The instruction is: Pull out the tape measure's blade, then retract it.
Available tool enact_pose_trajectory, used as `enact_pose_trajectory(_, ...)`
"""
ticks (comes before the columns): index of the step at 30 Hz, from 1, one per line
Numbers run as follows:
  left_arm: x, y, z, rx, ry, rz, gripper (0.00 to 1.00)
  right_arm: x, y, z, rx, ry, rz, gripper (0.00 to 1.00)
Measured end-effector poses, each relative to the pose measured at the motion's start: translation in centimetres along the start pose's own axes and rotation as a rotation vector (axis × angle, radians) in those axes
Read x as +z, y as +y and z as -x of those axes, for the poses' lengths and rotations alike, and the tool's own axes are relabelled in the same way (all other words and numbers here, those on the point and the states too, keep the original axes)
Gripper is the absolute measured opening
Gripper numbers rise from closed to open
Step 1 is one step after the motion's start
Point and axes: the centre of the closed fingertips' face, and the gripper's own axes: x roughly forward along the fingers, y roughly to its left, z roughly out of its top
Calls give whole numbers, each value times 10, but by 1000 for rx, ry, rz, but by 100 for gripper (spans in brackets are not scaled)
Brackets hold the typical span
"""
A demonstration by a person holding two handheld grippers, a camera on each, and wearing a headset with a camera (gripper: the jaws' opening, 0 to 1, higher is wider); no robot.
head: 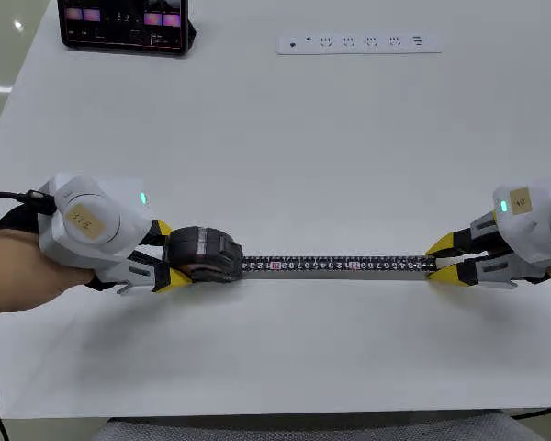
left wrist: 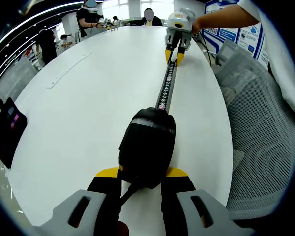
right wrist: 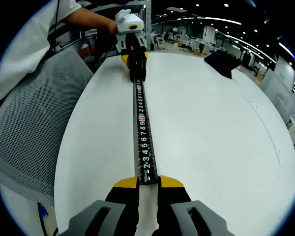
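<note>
The black rounded tape measure [head: 202, 254] sits clamped in the left tongs [head: 168, 254] near the front edge of the white table [head: 303, 138], and its numbered, drawn-out blade [head: 335, 265] could whip back if the right tongs [head: 441, 261], pinching its tip, slip.

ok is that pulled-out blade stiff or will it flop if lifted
Probably springy rather than floppy: the blade lies straight between the case and the right gripper. It looks thin, so it may buckle if pushed endways.
</note>
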Motion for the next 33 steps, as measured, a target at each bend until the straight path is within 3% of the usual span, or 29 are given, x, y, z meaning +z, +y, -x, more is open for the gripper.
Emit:
enact_pose_trajectory(12, 2, 0, -1, 10, 4, 8, 27, 0, 2, 1, 10, 45, 8, 11)
enact_pose_trajectory(20, 2, 1, -2, 14, 4, 12, 27, -1, 2, 2, 5, 49, 12, 12)
enact_pose_trajectory(23, 2, 1, -3, 15, 3, 17, 28, -1, 4, 2, 8, 43, -17, 15)
enact_pose_trajectory(26, 3, -4, -6, 2, 4, 31, 35, 0, 6, 2, 11, 34, -44, 20)
enact_pose_trajectory(33, 3, -2, -6, 13, 10, 17, 34, 2, 5, 3, 4, 28, -45, 21)
